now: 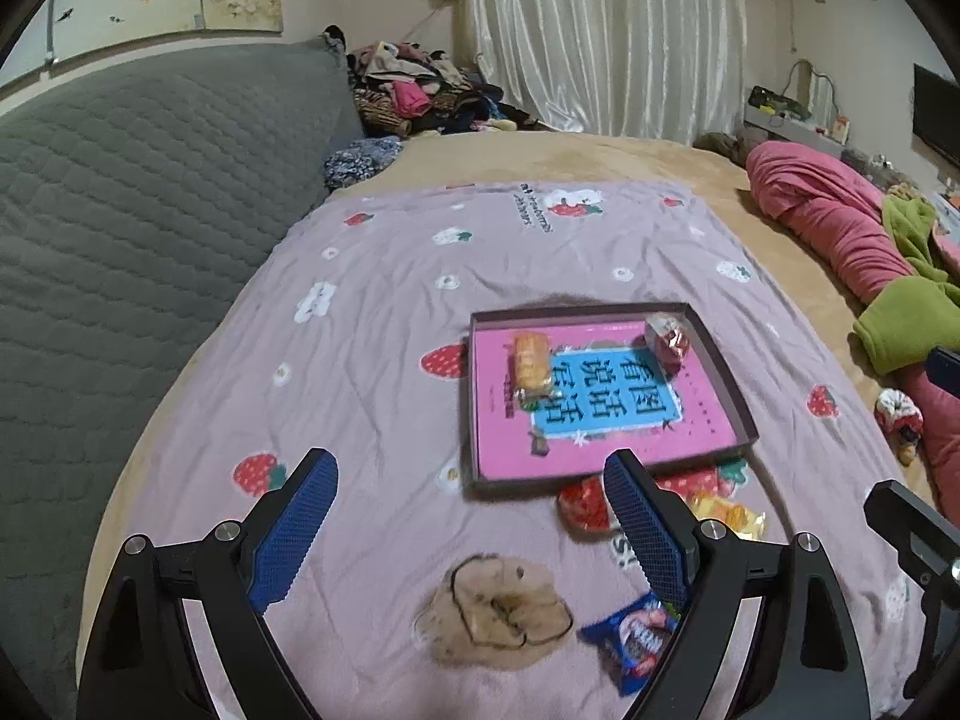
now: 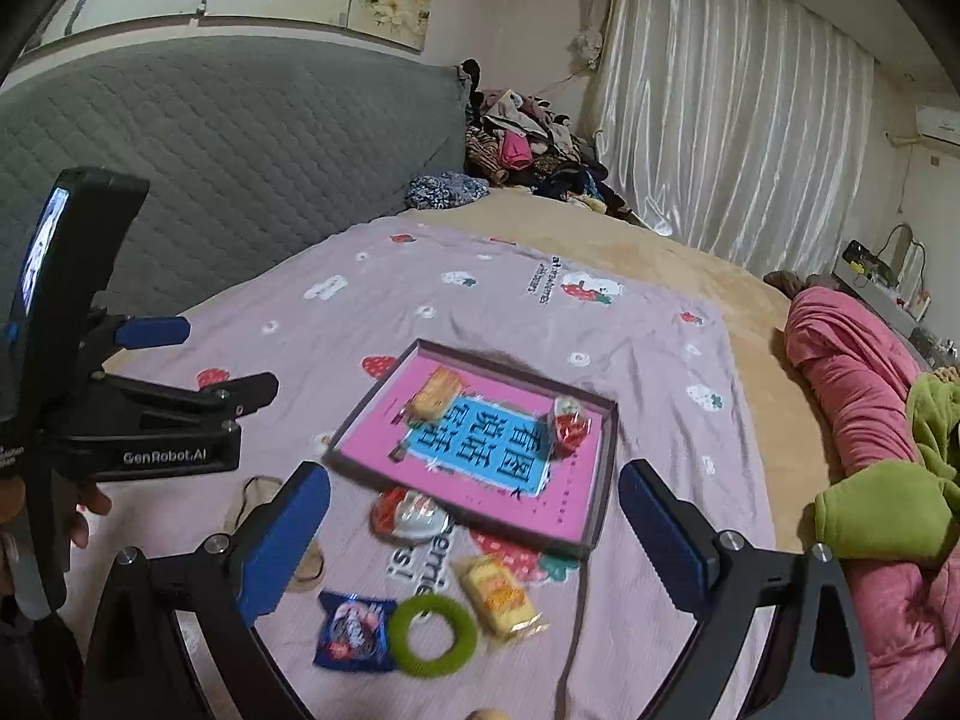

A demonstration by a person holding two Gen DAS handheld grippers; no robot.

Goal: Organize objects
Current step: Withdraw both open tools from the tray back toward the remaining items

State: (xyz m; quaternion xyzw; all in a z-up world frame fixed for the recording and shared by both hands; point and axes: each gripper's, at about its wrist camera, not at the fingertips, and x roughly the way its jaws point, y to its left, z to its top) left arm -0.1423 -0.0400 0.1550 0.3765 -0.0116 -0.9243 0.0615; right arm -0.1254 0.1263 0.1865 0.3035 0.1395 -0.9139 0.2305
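A lilac strawberry-print blanket (image 2: 600,348) covers the bed, carrying a shallow box lid (image 2: 609,450) lined with a pink book; inside lie a yellow cake packet (image 2: 435,399) and a red-and-clear snack (image 2: 567,423). Both the left gripper (image 1: 468,516) and right gripper (image 2: 474,516) hover wide apart, empty. Near the blanket's front edge sit another cake packet (image 2: 501,597), a green ring (image 2: 432,633) and a blue wrapper (image 2: 354,630).

Dim indoor light, soft motion blur, fisheye-warped dark edges

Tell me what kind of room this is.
Most likely a bedroom: the work goes on atop a bed with a gray quilted headboard, a heap of clothes at its far corner, and drawn curtains behind.
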